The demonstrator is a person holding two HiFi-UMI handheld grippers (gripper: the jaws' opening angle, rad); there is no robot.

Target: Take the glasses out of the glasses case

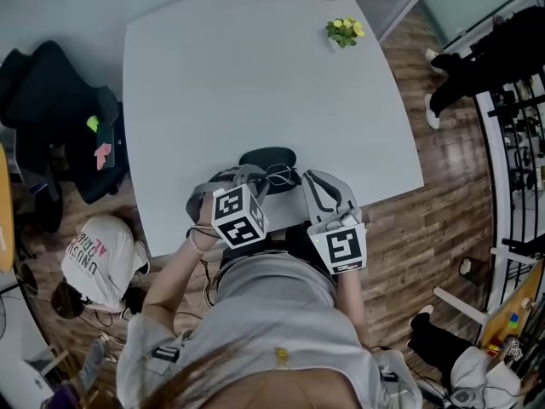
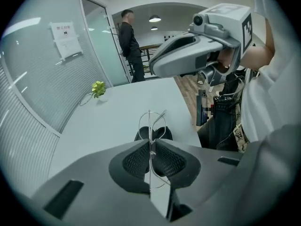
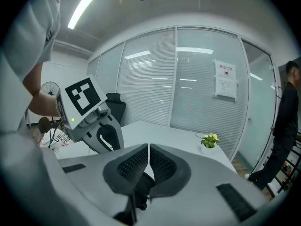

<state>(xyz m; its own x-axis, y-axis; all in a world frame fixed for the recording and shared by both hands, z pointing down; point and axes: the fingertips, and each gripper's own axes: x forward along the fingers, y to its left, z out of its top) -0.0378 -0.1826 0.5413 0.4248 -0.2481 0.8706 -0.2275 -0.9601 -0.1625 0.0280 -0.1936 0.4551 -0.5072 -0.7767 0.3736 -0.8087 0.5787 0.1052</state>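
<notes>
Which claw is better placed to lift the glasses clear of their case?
Left. The left gripper is shut on the thin wire frame of the glasses, close by the dark case. The right gripper has its jaws together and is not on the glasses.

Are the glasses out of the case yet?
Out. The left gripper has its jaws shut on the wire glasses, held clear of the black case on the table.

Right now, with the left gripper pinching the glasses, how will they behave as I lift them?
The glasses look like thin wire, so they are probably very light but easily bent. The left gripper pinches one narrow spot, so they may pivot or swing.
</notes>
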